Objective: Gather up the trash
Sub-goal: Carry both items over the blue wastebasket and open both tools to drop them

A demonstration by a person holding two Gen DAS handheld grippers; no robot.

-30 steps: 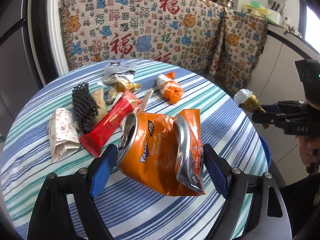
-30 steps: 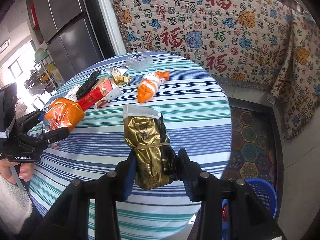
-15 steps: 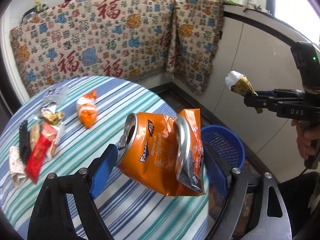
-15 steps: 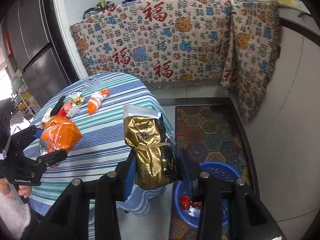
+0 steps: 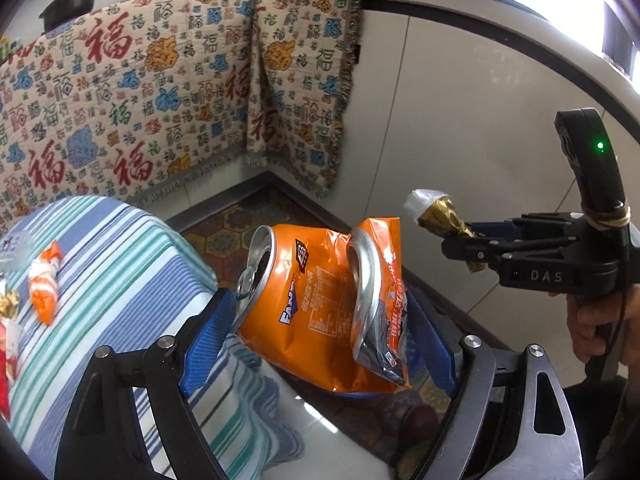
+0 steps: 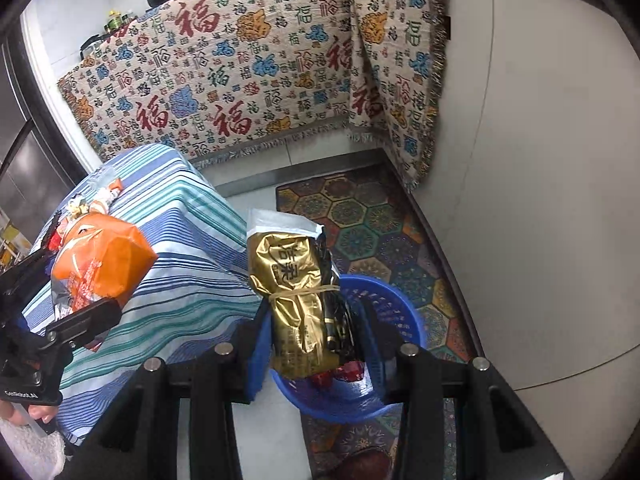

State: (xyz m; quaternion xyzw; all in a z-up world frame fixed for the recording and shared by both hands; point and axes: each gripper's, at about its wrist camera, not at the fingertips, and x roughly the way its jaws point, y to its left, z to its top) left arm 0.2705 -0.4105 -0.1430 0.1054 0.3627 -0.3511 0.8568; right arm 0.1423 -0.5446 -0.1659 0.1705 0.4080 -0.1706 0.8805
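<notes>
My left gripper (image 5: pixel 320 328) is shut on a crushed orange drink can and orange snack bag (image 5: pixel 320 304), held off the edge of the striped table (image 5: pixel 120 264). The right gripper (image 6: pixel 312 340) is shut on a gold foil packet (image 6: pixel 296 292) tied with a rubber band. It hangs over the blue basket (image 6: pixel 392 308) on the floor, where a red wrapper (image 6: pixel 348 372) lies. In the left wrist view the right gripper (image 5: pixel 460 236) with the gold packet (image 5: pixel 438 214) is on the right. In the right wrist view the left gripper (image 6: pixel 76 316) and its orange bundle (image 6: pixel 100 264) are on the left.
An orange-white wrapper (image 5: pixel 44 288) and other litter remain on the table. A patterned cloth (image 6: pixel 240 80) drapes the counter behind. White cabinet fronts (image 6: pixel 540 160) stand right of the basket, and a hexagon-patterned mat (image 6: pixel 360 216) covers the floor. A person's hand (image 5: pixel 600 320) holds the right gripper.
Both grippers have swung right, from above the table past its edge to the blue basket on the floor. Each keeps its hold on its item.
</notes>
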